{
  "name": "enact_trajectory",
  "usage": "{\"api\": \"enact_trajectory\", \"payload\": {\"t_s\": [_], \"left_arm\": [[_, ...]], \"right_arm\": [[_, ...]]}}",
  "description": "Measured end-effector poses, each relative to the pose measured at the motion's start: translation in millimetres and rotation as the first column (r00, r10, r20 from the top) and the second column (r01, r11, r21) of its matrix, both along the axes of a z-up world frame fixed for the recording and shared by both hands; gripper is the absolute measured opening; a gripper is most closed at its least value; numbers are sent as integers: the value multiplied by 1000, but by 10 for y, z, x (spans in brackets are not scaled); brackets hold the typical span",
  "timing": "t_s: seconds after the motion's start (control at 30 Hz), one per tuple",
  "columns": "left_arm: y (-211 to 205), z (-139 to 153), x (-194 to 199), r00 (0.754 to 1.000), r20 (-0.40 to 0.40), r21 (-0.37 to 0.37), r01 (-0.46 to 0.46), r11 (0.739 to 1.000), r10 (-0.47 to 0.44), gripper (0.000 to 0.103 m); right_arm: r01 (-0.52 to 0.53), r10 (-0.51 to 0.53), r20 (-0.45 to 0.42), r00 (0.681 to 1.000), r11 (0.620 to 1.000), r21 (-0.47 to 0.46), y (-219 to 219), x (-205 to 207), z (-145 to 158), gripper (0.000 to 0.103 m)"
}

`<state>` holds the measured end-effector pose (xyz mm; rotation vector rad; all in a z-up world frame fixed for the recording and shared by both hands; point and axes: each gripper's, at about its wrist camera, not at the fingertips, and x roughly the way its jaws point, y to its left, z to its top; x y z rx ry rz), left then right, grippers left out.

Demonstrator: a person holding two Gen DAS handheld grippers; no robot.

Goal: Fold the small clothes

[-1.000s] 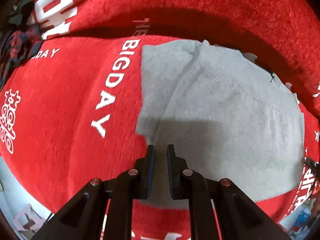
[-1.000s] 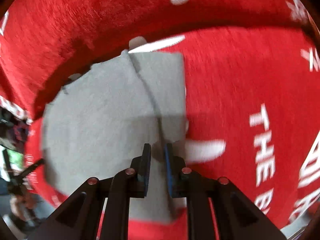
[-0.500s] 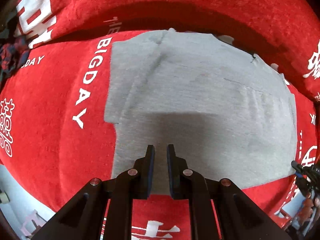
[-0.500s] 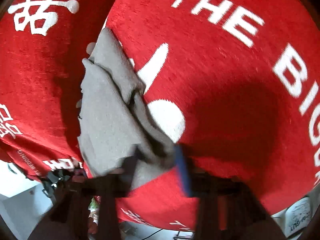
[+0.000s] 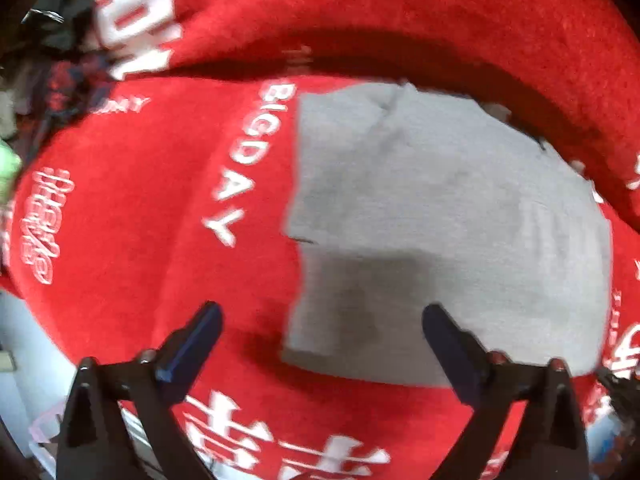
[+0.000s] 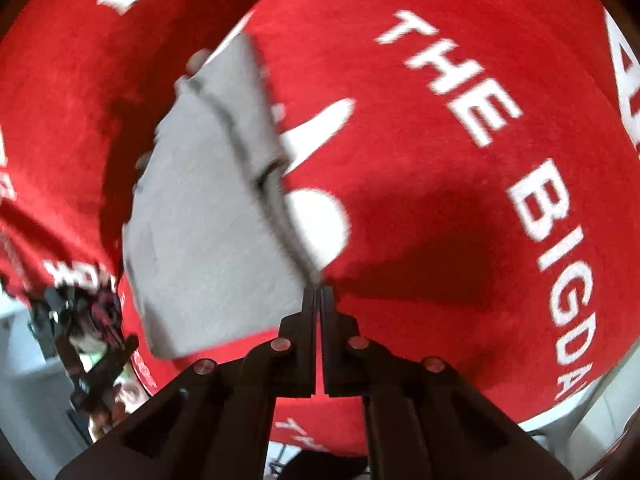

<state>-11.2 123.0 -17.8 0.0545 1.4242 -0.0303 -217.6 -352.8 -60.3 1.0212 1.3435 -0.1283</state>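
Left wrist view shows the left hand-held gripper [image 5: 322,322] pointing down with its jaws just sprung wide apart and nothing between them, above the near left corner of a folded grey knit garment [image 5: 448,216]. That garment lies flat on a red plush blanket with white lettering [image 5: 160,216]. Right wrist view has the right hand-held gripper [image 6: 319,294], jaws just drawn together, pinching the garment's corner [image 6: 208,232], whose edge looks slightly lifted.

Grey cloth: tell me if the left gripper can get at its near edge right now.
Probably yes. The left gripper hangs wide open just above the grey cloth, one finger on each side of its near corner, with only the red cover beneath and nothing between.
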Motion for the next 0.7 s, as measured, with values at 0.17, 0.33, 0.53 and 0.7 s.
{"api": "enact_trajectory", "payload": {"t_s": [0.17, 0.33, 0.53, 0.7], "left_arm": [[184, -101, -16, 999, 26, -4, 38, 999, -38, 102], [518, -293, 82, 999, -3, -56, 48, 997, -48, 102], [1087, -430, 170, 998, -34, -134, 38, 990, -43, 102], [1395, -531, 252, 998, -47, -158, 32, 987, -40, 102]], "right_arm": [[-66, 69, 47, 997, 996, -63, 464, 152, 238, 4], [-130, 121, 120, 985, 988, 77, 1294, 355, 253, 58], [-108, 64, 120, 991, 904, 413, 2475, 710, -234, 58], [29, -79, 72, 994, 849, 527, 3026, 927, -601, 58]]}}
